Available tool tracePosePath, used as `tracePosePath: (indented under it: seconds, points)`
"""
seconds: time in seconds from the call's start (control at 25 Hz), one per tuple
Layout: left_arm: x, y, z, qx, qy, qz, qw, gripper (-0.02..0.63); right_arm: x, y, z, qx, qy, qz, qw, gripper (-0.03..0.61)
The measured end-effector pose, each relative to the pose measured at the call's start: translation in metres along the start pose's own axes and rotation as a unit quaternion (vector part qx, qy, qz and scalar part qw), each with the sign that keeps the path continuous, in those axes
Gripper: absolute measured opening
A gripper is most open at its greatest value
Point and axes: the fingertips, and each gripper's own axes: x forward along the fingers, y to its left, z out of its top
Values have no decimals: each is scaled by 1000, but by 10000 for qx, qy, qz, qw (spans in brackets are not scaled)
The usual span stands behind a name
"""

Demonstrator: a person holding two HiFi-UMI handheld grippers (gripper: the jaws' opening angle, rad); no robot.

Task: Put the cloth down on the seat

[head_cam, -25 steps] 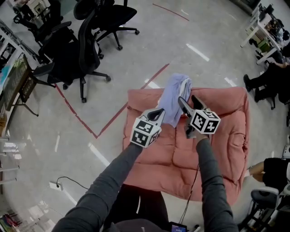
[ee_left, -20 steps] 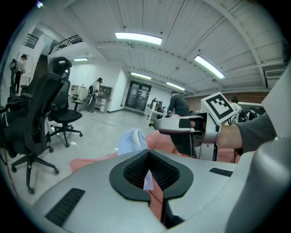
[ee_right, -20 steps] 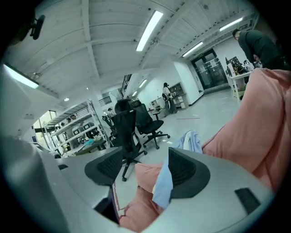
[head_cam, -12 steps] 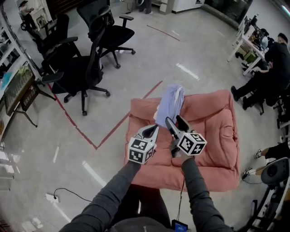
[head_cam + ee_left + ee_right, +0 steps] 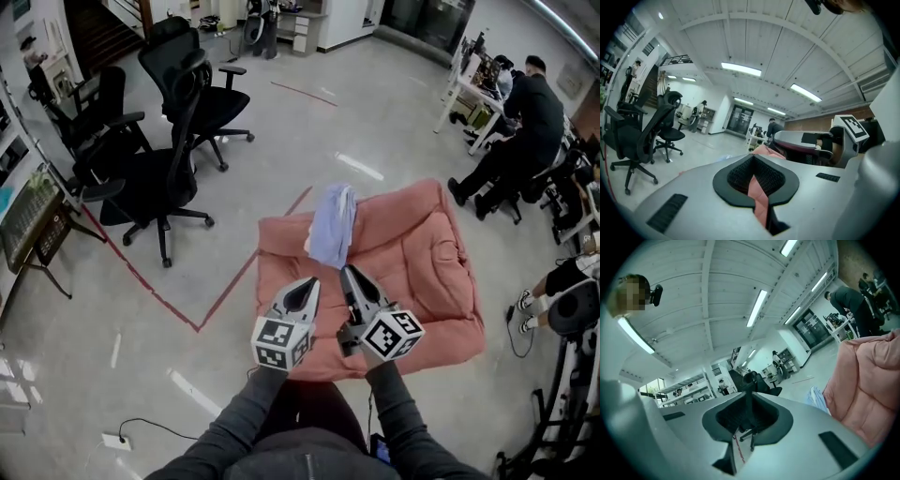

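Observation:
A light blue cloth lies crumpled on the far left edge of the pink cushioned seat, which rests on the floor. Nothing holds the cloth. Both grippers hang over the seat's near edge, well short of the cloth. My left gripper is shut and empty. My right gripper is closing, its jaws almost together with nothing between them. In the right gripper view the cloth shows beside the seat, off to the right of the jaws.
Black office chairs stand at the far left. A red tape line crosses the floor left of the seat. People sit at desks at the right. A power strip with a cable lies near left.
Both grippers have drawn back toward me, away from the cloth, which stays on the seat. The right gripper's jaws, wide open before, have come nearly together.

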Motion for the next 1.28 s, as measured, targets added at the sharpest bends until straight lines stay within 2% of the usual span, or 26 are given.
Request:
tracePosePath:
  seconds: [0.08, 0.24, 0.44, 0.56, 0.64, 0.92, 1.28]
  points:
    - [-17, -14, 0, -11, 12, -199, 9998, 8, -19, 17, -3, 20, -119, -37, 9999, 34]
    - [-47, -42, -6, -51, 203, -603, 9980, 8, -52, 39, -16, -278, -113, -343, 9990, 28]
    - [-67, -54, -11, -177, 257, -686, 9972, 8, -82, 43, -48, -366, 85, -945, 9948, 25]
    - [-60, -55, -6, 75, 199, -698, 9973, 8, -88, 39, -62, -269, 143, -1185, 9925, 17]
    - [-54, -57, -2, 213, 140, -721, 9971, 8, -90, 35, -59, -359, 96, -1275, 9911, 12]
    - [-52, -66, -2, 480, 209, -820, 9953, 8, -85, 40, -46, -617, 36, -1262, 9901, 12]
    - [-48, -73, -2, 405, 182, -835, 9955, 8, -86, 52, -51, -738, 178, -1027, 9918, 11]
